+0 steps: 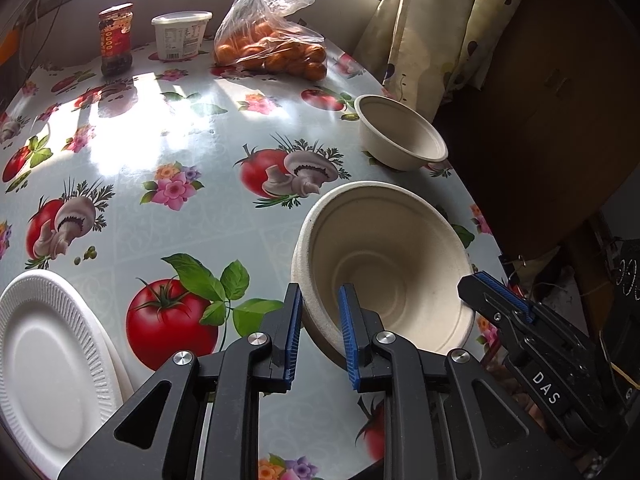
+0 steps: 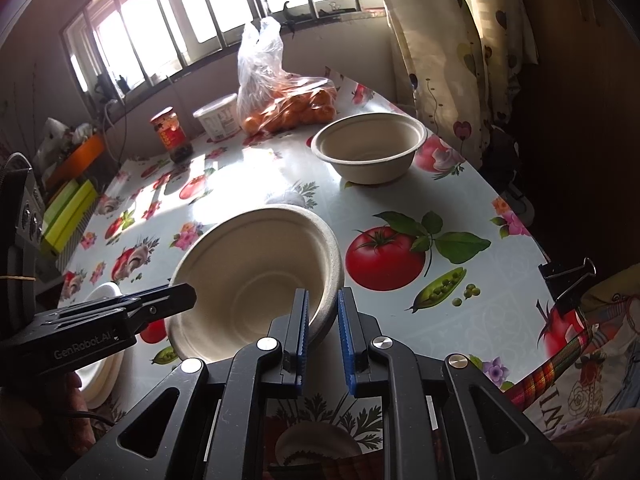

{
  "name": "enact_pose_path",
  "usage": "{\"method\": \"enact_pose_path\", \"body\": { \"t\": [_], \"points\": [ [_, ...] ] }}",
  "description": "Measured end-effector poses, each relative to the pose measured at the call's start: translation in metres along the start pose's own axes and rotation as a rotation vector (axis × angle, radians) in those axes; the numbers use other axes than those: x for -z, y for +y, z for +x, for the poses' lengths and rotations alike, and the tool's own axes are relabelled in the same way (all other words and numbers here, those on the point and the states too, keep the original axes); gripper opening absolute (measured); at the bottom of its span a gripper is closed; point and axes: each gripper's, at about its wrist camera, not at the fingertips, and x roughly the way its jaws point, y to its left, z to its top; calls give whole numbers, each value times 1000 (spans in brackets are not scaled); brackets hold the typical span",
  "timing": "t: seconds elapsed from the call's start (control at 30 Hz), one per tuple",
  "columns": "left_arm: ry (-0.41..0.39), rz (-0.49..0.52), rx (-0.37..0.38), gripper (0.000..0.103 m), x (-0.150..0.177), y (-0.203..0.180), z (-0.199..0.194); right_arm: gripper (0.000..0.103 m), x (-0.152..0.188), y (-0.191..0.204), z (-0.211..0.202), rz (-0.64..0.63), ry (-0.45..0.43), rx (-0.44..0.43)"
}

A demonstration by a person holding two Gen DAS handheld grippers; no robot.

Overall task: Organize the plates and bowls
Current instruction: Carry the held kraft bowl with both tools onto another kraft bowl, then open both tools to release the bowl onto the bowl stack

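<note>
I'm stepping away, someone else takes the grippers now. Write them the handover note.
Left gripper: clamped on the near bowl's left rim.
Right gripper: clamped on the same bowl's right rim; the bowl is tilted, held by both.
Second bowl: upright on the table, further back near the right edge, apart from the held one.
White plates: stacked at the near left.
Done: plates look stacked.
Left: probably nest the held bowl into the second bowl.

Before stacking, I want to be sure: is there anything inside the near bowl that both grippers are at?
The near bowl looks empty: bare beige walls and bottom. The left gripper and right gripper hide small bits of its rim and wall.
</note>
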Motion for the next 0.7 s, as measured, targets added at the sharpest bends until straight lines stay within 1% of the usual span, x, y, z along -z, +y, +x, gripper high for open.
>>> {"method": "enact_pose_path", "body": {
  "t": [0.1,0.47,0.63,0.67,0.7],
  "points": [
    [-2,3,2,22,0,0,0,15,0,0,0,-1,1,0],
    [-7,10,4,23,0,0,-1,19,2,0,3,0,6,-3],
    [-12,19,12,24,0,-3,-1,26,2,1,3,-1,5,-7],
    [-12,20,13,26,0,-3,-1,26,2,1,3,-2,4,-8],
    [-12,20,14,31,0,-3,-1,27,1,2,3,-4,3,-9]
  ]
}}
